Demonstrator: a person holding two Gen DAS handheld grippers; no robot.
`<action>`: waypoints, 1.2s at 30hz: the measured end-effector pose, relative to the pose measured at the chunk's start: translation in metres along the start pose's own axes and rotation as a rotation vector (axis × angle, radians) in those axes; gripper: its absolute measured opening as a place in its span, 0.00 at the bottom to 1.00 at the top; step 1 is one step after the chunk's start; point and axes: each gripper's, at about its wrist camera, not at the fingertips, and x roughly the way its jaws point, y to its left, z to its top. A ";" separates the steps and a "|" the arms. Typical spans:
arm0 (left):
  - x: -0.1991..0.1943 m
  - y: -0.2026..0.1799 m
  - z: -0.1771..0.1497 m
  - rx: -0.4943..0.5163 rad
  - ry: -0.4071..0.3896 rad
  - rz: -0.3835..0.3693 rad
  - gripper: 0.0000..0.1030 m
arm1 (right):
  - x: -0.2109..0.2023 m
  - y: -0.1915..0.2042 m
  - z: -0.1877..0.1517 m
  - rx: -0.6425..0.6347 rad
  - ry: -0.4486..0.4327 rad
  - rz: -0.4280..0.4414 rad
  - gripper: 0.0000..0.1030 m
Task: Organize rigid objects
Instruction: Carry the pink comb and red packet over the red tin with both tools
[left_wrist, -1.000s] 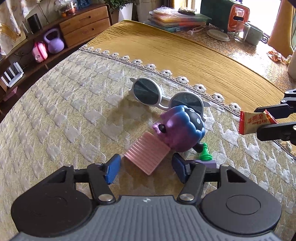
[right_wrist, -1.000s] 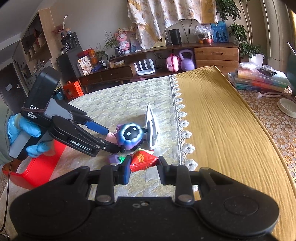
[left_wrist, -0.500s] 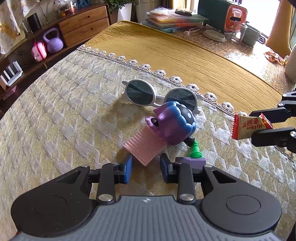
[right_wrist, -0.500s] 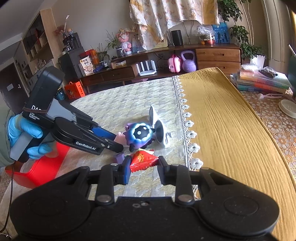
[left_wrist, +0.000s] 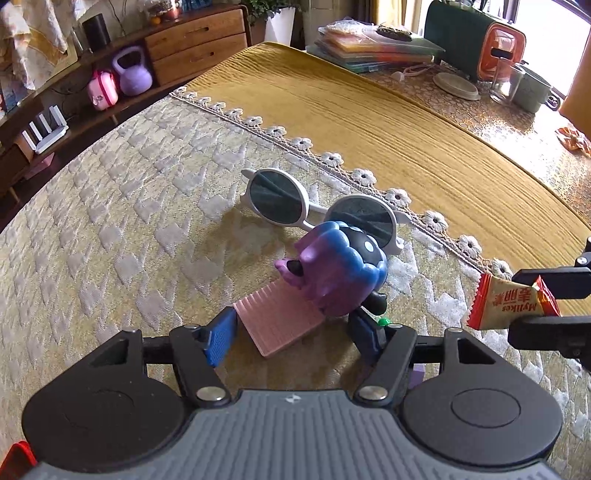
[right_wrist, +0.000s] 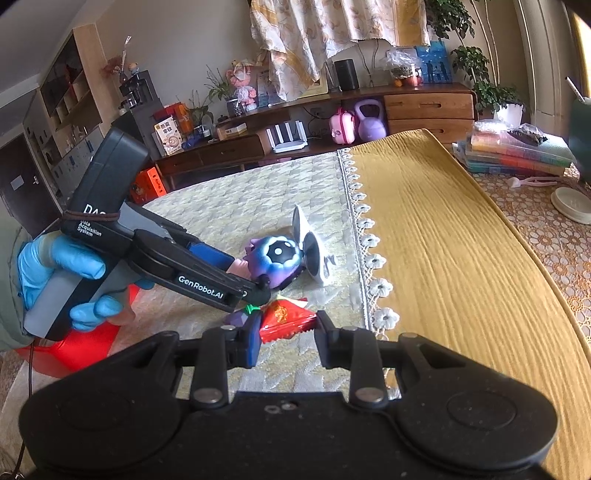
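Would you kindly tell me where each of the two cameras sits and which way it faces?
Left wrist: on the left gripper, tilted down at the pink comb, purple toy and sunglasses; its open blue pads show.
Right wrist: on the right gripper, facing across the table toward the sideboard; it holds the snack packet, with a blue-gloved hand at left.
Shared: toy, sunglasses, packet, each other's gripper.

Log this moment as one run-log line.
left gripper: just opened, around pink comb | right gripper: shut on snack packet | toy: against sunglasses
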 end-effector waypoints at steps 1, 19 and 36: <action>0.000 0.001 -0.001 -0.012 -0.002 0.000 0.65 | 0.000 0.000 0.000 0.000 0.000 0.001 0.28; -0.027 0.006 -0.018 -0.110 -0.031 0.011 0.44 | -0.014 0.017 -0.001 0.001 -0.019 0.012 0.28; -0.160 0.020 -0.067 -0.213 -0.131 0.012 0.44 | -0.060 0.106 0.008 -0.119 -0.050 0.046 0.28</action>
